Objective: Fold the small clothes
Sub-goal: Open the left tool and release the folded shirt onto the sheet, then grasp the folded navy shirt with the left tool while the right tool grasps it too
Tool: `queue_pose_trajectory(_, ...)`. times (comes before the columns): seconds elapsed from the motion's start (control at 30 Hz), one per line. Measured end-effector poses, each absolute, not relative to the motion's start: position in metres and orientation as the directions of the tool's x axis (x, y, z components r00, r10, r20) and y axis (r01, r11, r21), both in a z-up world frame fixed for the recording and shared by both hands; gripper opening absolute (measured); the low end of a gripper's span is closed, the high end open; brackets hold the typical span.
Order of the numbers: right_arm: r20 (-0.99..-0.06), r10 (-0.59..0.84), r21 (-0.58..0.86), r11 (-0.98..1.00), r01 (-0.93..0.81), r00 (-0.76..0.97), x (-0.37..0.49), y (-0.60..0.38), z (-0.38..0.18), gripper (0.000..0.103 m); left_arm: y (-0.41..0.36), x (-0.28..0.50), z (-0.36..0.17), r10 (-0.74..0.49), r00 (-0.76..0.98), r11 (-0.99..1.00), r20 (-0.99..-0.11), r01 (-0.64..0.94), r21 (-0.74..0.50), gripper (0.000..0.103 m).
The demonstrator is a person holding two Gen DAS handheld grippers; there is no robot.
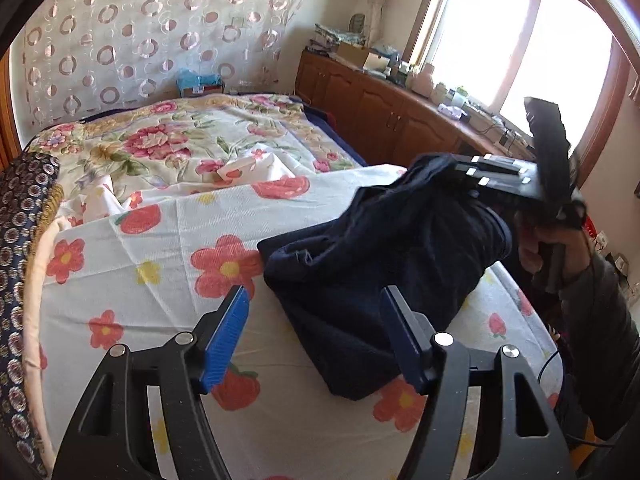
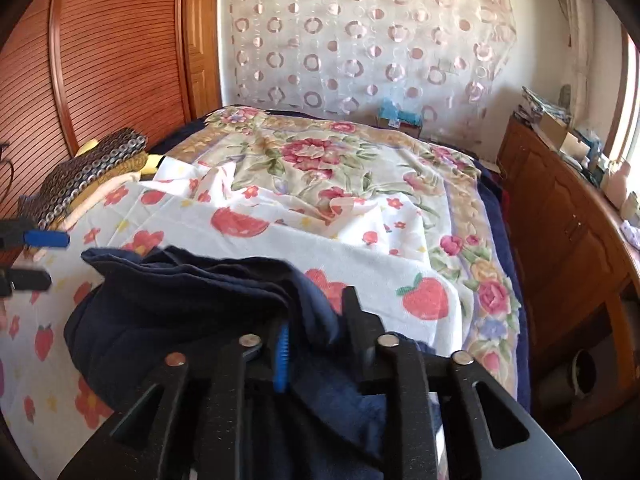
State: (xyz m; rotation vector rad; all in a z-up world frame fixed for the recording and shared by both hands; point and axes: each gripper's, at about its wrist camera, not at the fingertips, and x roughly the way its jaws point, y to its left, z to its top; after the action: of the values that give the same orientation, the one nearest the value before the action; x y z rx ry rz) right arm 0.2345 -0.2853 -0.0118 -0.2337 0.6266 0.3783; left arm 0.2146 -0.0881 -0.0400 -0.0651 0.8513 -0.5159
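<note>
Dark navy garment (image 1: 360, 280), soft knit, limp, light; heaped near the front edge of the bed (image 1: 132, 280), on the flower-print sheet. Left gripper (image 1: 316, 332) released, jaws wide apart, nothing between them, cloth just beside the right-hand pad. Right gripper (image 2: 316, 328) lifted, jaws part open with a bunched fold lying between them; cannot tell whether the pads are pressing on it. Likely to sag and slip rather than hold shape. Best taken at a hem or corner, both sides, pinching all layers, then pulled taut before folding.
</note>
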Motion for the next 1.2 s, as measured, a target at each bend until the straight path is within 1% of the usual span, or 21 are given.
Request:
queue_pose_trajectory(0.03, -0.598, 0.273, -0.089, 0.911, -0.402, 0.753, 0.236, -0.286, -0.007, 0.041, -0.09, 0.218, -0.043, -0.457, 0.538, 0.876, -0.709, 0.41, -0.254, 0.069)
queue_pose_trajectory(0.1, -0.576, 0.274, -0.065, 0.924, -0.377, 0.77, 0.237, -0.293, 0.004, 0.046, -0.096, 0.231, -0.051, -0.439, 0.53, 0.883, -0.726, 0.405, -0.238, 0.069)
queue_pose_trajectory(0.23, -0.56, 0.189, -0.129, 0.942, -0.311, 0.807, 0.233, -0.3, 0.017, 0.046, -0.097, 0.262, -0.064, -0.397, 0.527, 0.902, -0.751, 0.377, -0.213, 0.069)
queue_pose_trajectory(0.37, -0.568, 0.182, -0.097, 0.954, -0.284, 0.803, 0.211, -0.313, 0.021, 0.046, -0.091, 0.282, -0.072, -0.371, 0.532, 0.916, -0.761, 0.344, -0.206, 0.069)
queue_pose_trajectory(0.43, -0.574, 0.197, -0.086, 0.951, -0.297, 0.795, 0.196, -0.314, 0.021, 0.047, -0.089, 0.284, -0.072, -0.364, 0.539, 0.919, -0.759, 0.338, -0.2, 0.069)
queue_pose_trajectory(0.53, -0.601, 0.198, -0.074, 0.951, -0.301, 0.774, 0.178, -0.319, 0.012, 0.047, -0.088, 0.284, -0.069, -0.355, 0.554, 0.924, -0.753, 0.331, -0.193, 0.069)
queue_pose_trajectory(0.63, -0.631, 0.191, -0.053, 0.957, -0.287, 0.752, 0.164, -0.327, 0.006, 0.047, -0.089, 0.28, -0.063, -0.362, 0.561, 0.922, -0.744, 0.331, -0.198, 0.069)
queue_pose_trajectory(0.8, -0.637, 0.197, -0.006, 0.966, -0.26, 0.745, 0.143, -0.341, 0.012, 0.047, -0.093, 0.256, -0.047, -0.395, 0.57, 0.906, -0.72, 0.372, -0.203, 0.069)
queue_pose_trajectory(0.9, -0.653, 0.197, -0.006, 0.964, -0.265, 0.731, 0.127, -0.345, 0.012, 0.047, -0.098, 0.239, -0.042, -0.423, 0.565, 0.89, -0.709, 0.407, -0.206, 0.069)
queue_pose_trajectory(1.03, -0.694, 0.214, -0.008, 0.952, -0.304, 0.687, 0.123, -0.338, 0.006, 0.047, -0.105, 0.221, -0.046, -0.455, 0.535, 0.87, -0.712, 0.436, -0.228, 0.069)
queue_pose_trajectory(1.2, -0.759, 0.219, -0.013, 0.937, -0.35, 0.613, 0.144, -0.327, -0.008, 0.047, -0.113, 0.216, -0.062, -0.446, 0.506, 0.868, -0.738, 0.446, -0.219, 0.069)
